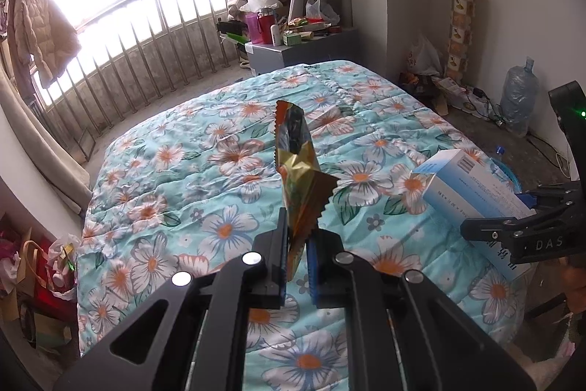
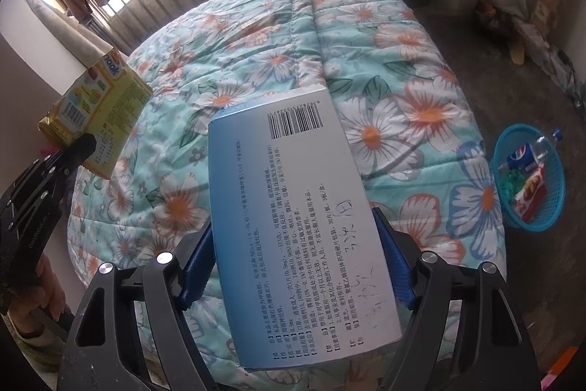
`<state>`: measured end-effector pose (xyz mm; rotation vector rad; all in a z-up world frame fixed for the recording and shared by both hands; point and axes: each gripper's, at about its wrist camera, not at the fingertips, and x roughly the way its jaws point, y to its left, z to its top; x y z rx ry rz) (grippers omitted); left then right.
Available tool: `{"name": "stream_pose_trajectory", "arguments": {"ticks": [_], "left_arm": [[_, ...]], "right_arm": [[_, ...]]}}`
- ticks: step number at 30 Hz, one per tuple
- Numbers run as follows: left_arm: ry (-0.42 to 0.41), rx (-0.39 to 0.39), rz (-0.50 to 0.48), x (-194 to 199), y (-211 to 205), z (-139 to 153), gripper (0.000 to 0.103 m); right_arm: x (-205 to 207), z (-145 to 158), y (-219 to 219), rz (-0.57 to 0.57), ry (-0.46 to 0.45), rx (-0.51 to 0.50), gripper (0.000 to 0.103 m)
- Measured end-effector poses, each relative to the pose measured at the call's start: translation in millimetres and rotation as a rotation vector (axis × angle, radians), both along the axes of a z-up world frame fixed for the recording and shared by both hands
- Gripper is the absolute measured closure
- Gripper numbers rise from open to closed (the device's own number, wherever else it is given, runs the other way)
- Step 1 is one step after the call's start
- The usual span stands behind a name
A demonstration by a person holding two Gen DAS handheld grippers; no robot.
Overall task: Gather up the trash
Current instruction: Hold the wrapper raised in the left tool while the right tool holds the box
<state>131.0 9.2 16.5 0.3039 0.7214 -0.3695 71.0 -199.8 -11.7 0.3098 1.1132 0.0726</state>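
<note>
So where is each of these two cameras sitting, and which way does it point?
Left wrist: on the left tool, looking along its fingers at the wrapper it holds over the bed.
Right wrist: on the right tool, looking at the box it holds; basket beyond.
Shared: bed, both tools, wrapper, box.

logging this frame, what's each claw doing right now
Left claw: shut on the snack wrapper.
Right claw: shut on the medicine box.

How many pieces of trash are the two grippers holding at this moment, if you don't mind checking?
2. The left gripper pinches a yellow snack wrapper; the right gripper clamps a white-and-blue medicine box. Both are lifted above the floral bed.
</note>
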Motion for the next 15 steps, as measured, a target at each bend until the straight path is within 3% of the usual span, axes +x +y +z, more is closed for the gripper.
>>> {"name": "stream_pose_trajectory", "arguments": {"ticks": [8,15], "left_arm": [[-0.021,0.007,0.000,-5,0,5,0.094],[-0.031,-0.031,-0.034,-9,1,17,0.094]], "right_arm": [[-3,9,-3,-0.007,-0.015,0.037,0.030],[-8,22,-5,-0.027,-0.052,0.081,0.030]]}}
